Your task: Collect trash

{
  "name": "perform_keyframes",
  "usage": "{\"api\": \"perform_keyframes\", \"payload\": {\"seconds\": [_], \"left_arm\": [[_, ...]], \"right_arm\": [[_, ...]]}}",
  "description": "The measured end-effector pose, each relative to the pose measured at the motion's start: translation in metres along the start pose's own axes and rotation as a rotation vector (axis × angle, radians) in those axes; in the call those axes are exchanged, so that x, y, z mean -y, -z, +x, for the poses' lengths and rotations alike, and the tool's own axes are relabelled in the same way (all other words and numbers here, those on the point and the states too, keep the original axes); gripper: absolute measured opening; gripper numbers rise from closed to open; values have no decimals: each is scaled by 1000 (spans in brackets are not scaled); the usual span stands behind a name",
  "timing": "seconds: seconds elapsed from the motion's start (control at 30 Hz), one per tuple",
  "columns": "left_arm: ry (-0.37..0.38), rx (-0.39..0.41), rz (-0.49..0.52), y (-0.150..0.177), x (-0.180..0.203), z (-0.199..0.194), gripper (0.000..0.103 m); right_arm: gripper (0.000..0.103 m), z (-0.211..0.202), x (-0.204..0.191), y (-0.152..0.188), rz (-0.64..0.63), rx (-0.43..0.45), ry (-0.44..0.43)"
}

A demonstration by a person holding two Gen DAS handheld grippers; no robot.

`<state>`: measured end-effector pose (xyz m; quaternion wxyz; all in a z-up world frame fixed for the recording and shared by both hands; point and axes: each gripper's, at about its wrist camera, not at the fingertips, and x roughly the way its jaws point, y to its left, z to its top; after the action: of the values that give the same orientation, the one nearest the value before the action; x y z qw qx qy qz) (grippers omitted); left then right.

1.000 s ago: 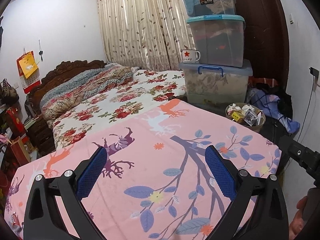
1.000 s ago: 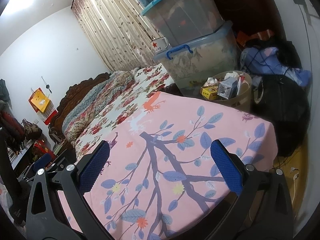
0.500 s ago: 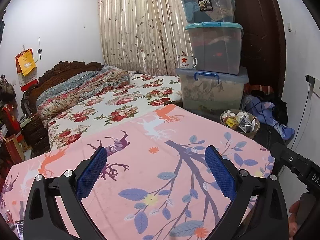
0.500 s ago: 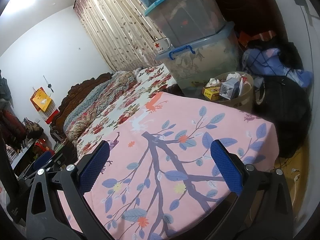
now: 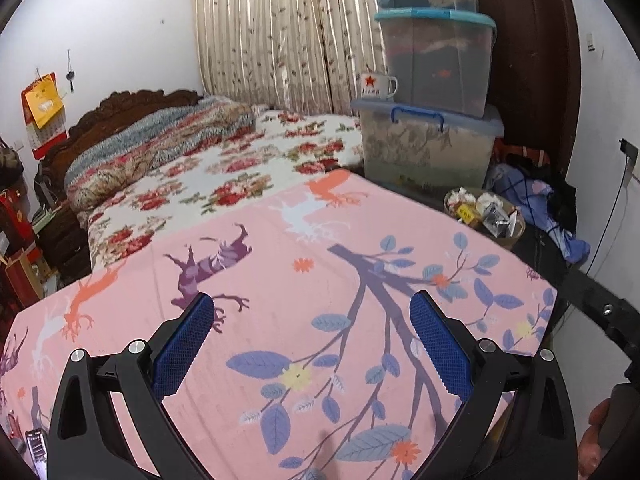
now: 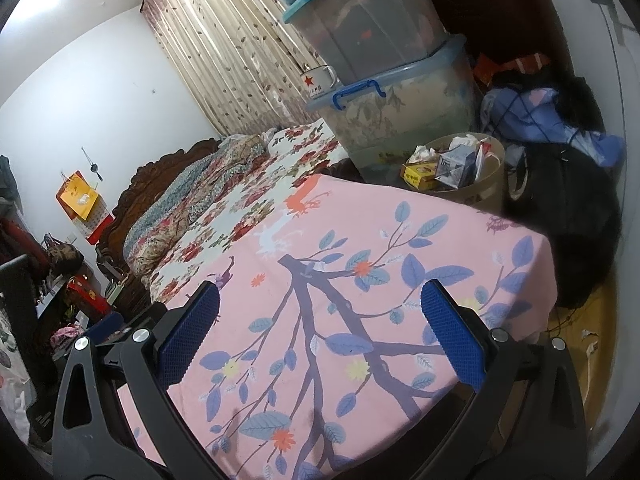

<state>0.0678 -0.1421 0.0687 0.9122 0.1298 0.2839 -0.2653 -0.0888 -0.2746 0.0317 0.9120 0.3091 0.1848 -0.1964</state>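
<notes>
A round beige bin (image 5: pixel 514 238) filled with paper scraps and small boxes stands on the floor past the far right corner of the pink patterned table (image 5: pixel 280 312). It also shows in the right wrist view (image 6: pixel 486 184). My left gripper (image 5: pixel 312 320) is open and empty above the pink cloth. My right gripper (image 6: pixel 320 320) is open and empty above the same cloth (image 6: pixel 360 300), nearer its right edge. No loose trash shows on the cloth.
Three stacked plastic storage boxes (image 5: pixel 432 80) stand behind the bin, with a white star mug (image 5: pixel 376 85) on the lowest lid. A flowered bed (image 5: pixel 224 168) lies to the left. Blue clothes (image 5: pixel 540 208) and a black bag (image 6: pixel 576 220) lie right.
Both views have shifted slightly: the left gripper rose then dipped, the right gripper eased a little closer to the table. Both stay open and empty.
</notes>
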Motion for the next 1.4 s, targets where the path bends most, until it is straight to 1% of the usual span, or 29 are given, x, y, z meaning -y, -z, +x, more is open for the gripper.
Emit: {"api": "perform_keyframes", "payload": {"seconds": [0.2, 0.33, 0.47, 0.87, 0.97, 1.2, 1.4], "left_arm": [[-5, -12, -4, 3, 0, 3, 94], [-31, -14, -1, 4, 2, 4, 94], [-23, -18, -2, 4, 4, 4, 94], [-36, -21, -7, 5, 5, 5, 94], [-44, -9, -5, 4, 6, 3, 94], [-93, 26, 4, 5, 7, -5, 94], [-84, 36, -1, 6, 3, -8, 94]], "right_arm": [[100, 1, 4, -1, 9, -8, -2], [100, 2, 4, -1, 10, -7, -1], [100, 3, 6, -1, 16, -8, 0], [100, 4, 6, -1, 11, -12, -3], [100, 5, 5, 0, 11, -11, -3], [100, 5, 0, 0, -2, -25, 1], [100, 7, -6, -1, -13, -24, 11]]}}
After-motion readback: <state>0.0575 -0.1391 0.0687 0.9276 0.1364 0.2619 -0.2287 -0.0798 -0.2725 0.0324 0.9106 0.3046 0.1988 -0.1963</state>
